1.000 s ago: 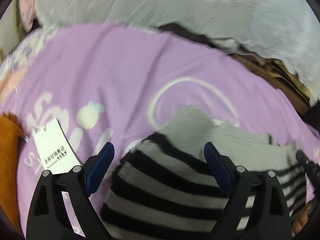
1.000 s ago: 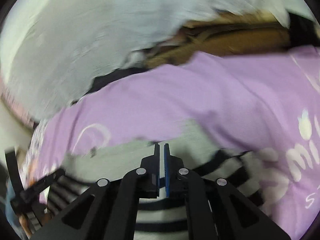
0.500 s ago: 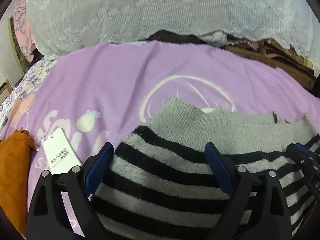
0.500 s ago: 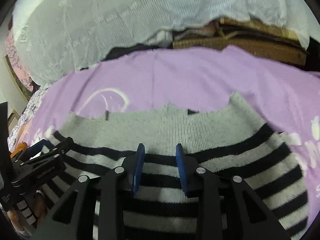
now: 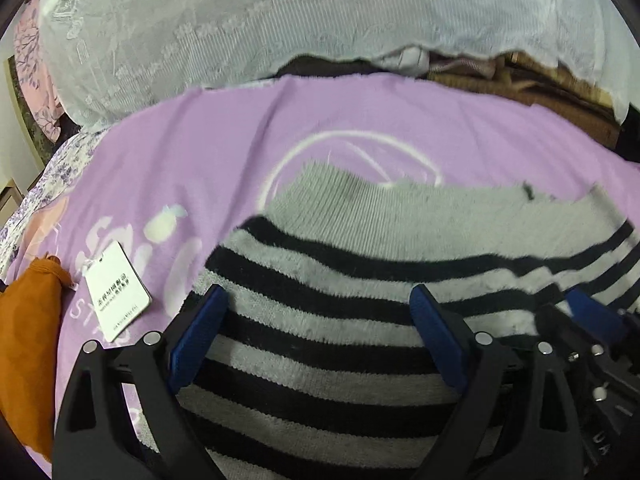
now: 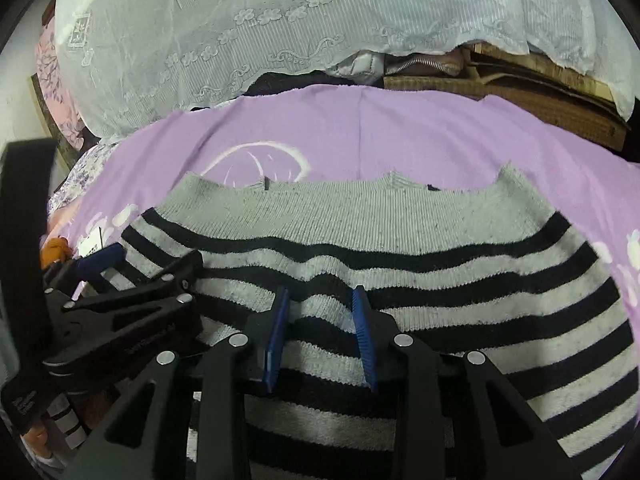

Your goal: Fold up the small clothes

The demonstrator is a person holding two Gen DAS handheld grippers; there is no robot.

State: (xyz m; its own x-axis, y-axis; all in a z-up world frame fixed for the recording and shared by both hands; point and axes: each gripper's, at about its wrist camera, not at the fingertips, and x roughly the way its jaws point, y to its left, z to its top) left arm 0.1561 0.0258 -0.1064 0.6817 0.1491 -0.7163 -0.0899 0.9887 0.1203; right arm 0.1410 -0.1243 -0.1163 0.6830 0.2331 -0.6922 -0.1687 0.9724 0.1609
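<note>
A grey and black striped knit sweater [image 5: 360, 280] lies spread flat on a purple printed cloth [image 5: 240, 152]; its grey ribbed hem points away from me. It fills the right wrist view too [image 6: 400, 240]. My left gripper [image 5: 320, 320] is wide open and empty, hovering over the sweater's left part. My right gripper [image 6: 320, 316] is open partway and empty, over the middle stripes. The left gripper also shows at the left of the right wrist view [image 6: 120, 308].
A white paper tag [image 5: 116, 288] and an orange garment [image 5: 28, 340] lie at the left on the purple cloth. White lace fabric [image 6: 280, 20] covers a pile at the back, with brown cardboard [image 6: 540, 92] at the back right.
My right gripper went from shut to open. The sweater went from bunched to spread flat. Both grippers have pulled back a little over the stripes.
</note>
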